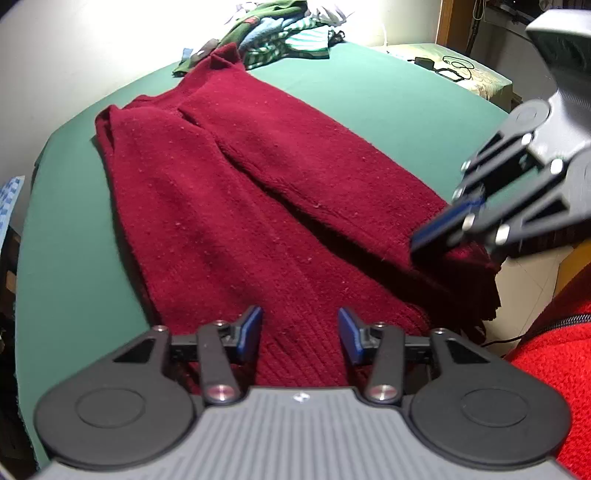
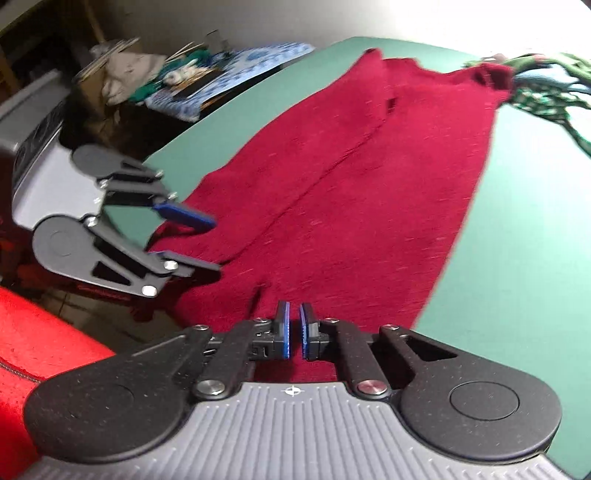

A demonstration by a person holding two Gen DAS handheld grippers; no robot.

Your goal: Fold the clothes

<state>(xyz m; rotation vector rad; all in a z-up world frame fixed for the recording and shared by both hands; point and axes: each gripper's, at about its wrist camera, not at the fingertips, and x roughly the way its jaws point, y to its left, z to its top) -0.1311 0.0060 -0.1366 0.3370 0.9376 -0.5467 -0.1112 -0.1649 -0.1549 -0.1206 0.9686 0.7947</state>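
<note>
My right gripper [image 2: 293,330] is clenched on the near hem of the dark red sweater [image 2: 343,206]; the left wrist view shows its pads biting that corner at the edge of the green surface [image 1: 74,229]. My left gripper [image 1: 300,334] hangs released just above the hem beside it, jaws apart. Beyond both, the sweater stretches away, sleeves folded in. Only the left view shows the heap of green striped clothes [image 1: 280,40] clearly, past the collar.

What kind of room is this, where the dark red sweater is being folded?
Most likely a lived-in room at home, perhaps a bedroom. The red sweater lies on a green-covered table, a heap of unfolded clothes waits at its far end, and a cluttered side surface stands nearby.
</note>
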